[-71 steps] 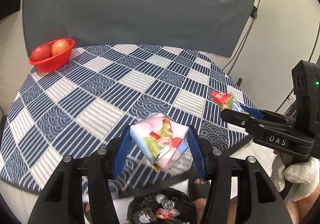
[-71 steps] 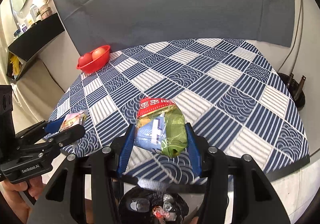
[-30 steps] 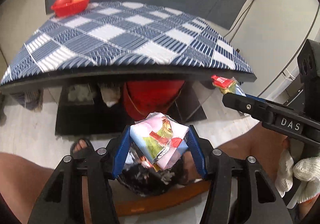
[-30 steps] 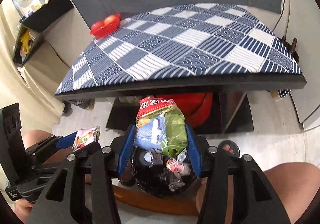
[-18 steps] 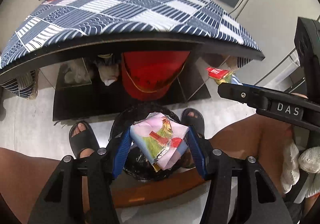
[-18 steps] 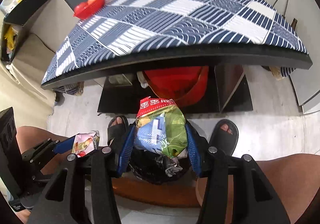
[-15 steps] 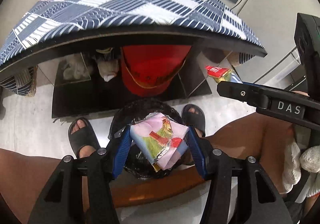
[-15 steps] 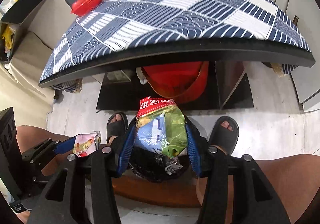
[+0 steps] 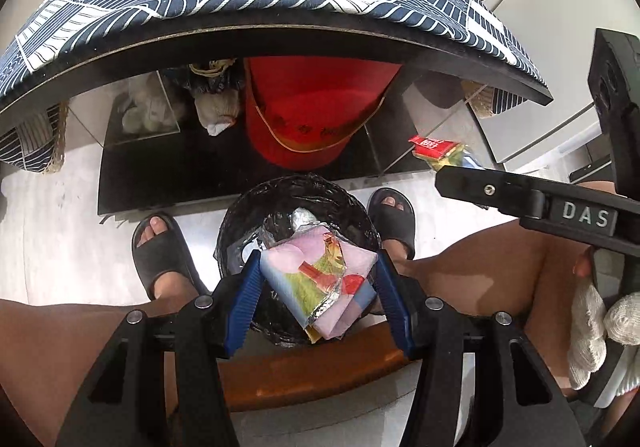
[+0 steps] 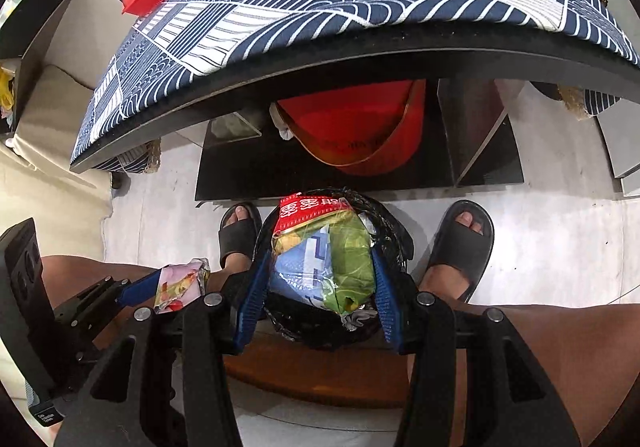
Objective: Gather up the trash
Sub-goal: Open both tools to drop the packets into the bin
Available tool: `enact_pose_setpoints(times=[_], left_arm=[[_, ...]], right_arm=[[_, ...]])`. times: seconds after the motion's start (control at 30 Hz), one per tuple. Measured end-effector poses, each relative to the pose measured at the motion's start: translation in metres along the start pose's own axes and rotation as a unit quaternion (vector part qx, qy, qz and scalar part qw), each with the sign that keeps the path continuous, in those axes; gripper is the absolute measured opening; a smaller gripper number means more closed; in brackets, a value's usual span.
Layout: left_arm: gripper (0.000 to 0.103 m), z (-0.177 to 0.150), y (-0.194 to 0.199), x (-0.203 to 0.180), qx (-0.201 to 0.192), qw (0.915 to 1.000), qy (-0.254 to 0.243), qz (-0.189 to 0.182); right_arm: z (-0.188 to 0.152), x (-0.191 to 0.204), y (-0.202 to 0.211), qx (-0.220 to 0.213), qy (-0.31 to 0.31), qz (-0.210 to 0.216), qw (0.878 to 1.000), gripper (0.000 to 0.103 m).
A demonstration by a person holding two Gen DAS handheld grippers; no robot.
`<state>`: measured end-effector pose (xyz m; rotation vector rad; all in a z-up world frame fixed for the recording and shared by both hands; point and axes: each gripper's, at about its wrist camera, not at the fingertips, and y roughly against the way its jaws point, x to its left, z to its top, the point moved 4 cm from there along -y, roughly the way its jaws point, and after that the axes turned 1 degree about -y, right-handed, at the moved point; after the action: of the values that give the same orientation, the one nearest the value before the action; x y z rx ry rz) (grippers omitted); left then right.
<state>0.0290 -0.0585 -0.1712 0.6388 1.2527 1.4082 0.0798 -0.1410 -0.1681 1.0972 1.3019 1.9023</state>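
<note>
- Left wrist view: left gripper (image 9: 318, 283) clamps a pink wrapper (image 9: 320, 279) over the black bin (image 9: 296, 195).
- Right wrist view: right gripper (image 10: 320, 279) pinches a green-blue wrapper (image 10: 324, 263) above that bin (image 10: 384, 219), between the person's sandals (image 10: 460, 247).

White capitals "DAS" stand on a small dark plate on the right gripper (image 9: 448, 163), seen from the left wrist camera. The snack packet (image 10: 324, 259) carries white characters on its red top band (too distorted to read), and the red bucket (image 9: 312, 119) has faint dark lettering, also illegible.
</note>
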Motion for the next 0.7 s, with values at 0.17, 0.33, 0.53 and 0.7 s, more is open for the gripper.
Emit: enact_pose_setpoints(times=[0.17,0.33,0.53,0.7], left_arm=[[0.054,-0.002,-0.002,0.004,0.014,0.9998,0.012,0.001],[0.054,0.001,-0.004,0.008,0.017,0.9997,0.018,0.002],[0.054,0.001,-0.008,0.007,0.026,0.9995,0.016,-0.003],[0.055,0.0,-0.01,0.005,0.033,0.9994,0.01,0.0]], right_arm=[[-0.003,0.0,-0.005,0.009,-0.006,0.007,1.0,0.05],[-0.002,-0.001,-0.005,0.012,-0.013,0.017,1.0,0.05],[-0.002,0.002,-0.007,0.021,-0.015,0.033,0.999,0.051],[-0.001,0.003,-0.009,0.026,-0.026,0.055,0.998,0.052]])
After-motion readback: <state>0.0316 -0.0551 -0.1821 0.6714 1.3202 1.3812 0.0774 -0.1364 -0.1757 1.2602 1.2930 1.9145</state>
